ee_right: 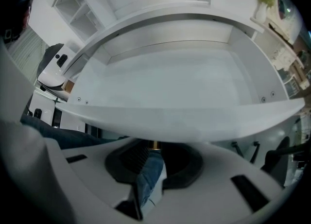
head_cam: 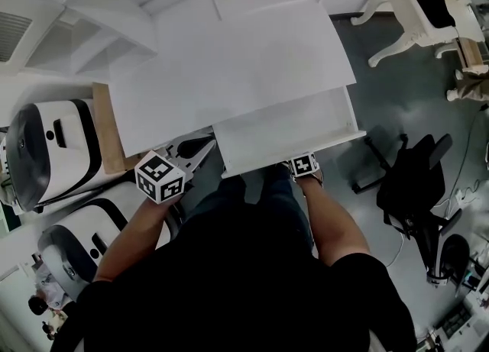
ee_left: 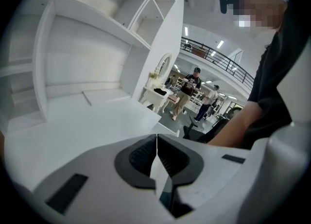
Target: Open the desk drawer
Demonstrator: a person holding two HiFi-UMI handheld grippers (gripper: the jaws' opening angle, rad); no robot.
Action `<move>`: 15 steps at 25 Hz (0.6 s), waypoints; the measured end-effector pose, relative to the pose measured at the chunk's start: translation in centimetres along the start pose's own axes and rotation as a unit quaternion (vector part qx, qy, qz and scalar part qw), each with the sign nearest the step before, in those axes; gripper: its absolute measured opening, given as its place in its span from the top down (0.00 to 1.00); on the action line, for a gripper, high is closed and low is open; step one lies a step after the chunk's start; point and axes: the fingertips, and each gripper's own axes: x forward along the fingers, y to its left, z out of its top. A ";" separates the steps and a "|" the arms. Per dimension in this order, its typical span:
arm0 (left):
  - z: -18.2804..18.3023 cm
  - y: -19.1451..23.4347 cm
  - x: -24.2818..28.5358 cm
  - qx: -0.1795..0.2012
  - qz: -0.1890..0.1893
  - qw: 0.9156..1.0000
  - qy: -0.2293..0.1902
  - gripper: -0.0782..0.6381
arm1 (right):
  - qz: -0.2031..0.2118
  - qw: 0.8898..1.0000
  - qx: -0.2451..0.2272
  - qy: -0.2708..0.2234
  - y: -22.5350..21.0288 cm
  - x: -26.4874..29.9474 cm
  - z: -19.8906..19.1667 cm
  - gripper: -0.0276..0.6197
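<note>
The white desk [head_cam: 229,68] has its shallow drawer [head_cam: 283,130] pulled out toward me, and the drawer holds nothing. My right gripper [head_cam: 303,166] points down at the drawer's front edge. In the right gripper view the drawer front [ee_right: 184,121] crosses just above the jaws, and a small brass knob [ee_right: 154,144] sits between them with the right gripper [ee_right: 154,151] shut on it. My left gripper [head_cam: 200,150] hovers at the desk's front edge, left of the drawer. In its own view the left gripper [ee_left: 156,146] is shut on nothing, above the desk top [ee_left: 87,126].
Two white-and-black machines [head_cam: 53,148] [head_cam: 76,243] and a wooden board [head_cam: 107,129] stand left of the desk. A black office chair [head_cam: 416,182] is on the floor at the right. A white vanity table [head_cam: 424,7] is far right, and shelves [head_cam: 114,7] rise behind the desk.
</note>
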 end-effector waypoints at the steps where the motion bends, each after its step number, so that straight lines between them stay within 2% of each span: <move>1: 0.0 0.0 0.0 0.000 -0.001 1.000 0.001 0.87 | 0.002 1.000 0.002 0.003 0.2 -0.2 -0.5 0.85; 4: 0.0 -0.1 0.1 0.003 -0.004 1.000 0.002 0.87 | 0.028 0.999 0.012 0.016 1.5 -0.7 -2.0 0.85; 7: 0.0 -0.3 0.3 0.006 -0.010 1.000 0.002 0.87 | -0.005 1.000 0.002 0.005 0.0 -0.9 -2.6 0.85; 12: -0.6 -1.1 0.8 0.009 -0.022 1.000 0.007 0.87 | -0.017 1.000 0.016 0.021 -0.1 -1.5 -4.6 0.85; 15: -0.9 -1.5 1.0 0.008 -0.027 1.000 0.008 0.87 | 0.010 0.999 0.031 0.003 0.9 -1.0 -4.8 0.85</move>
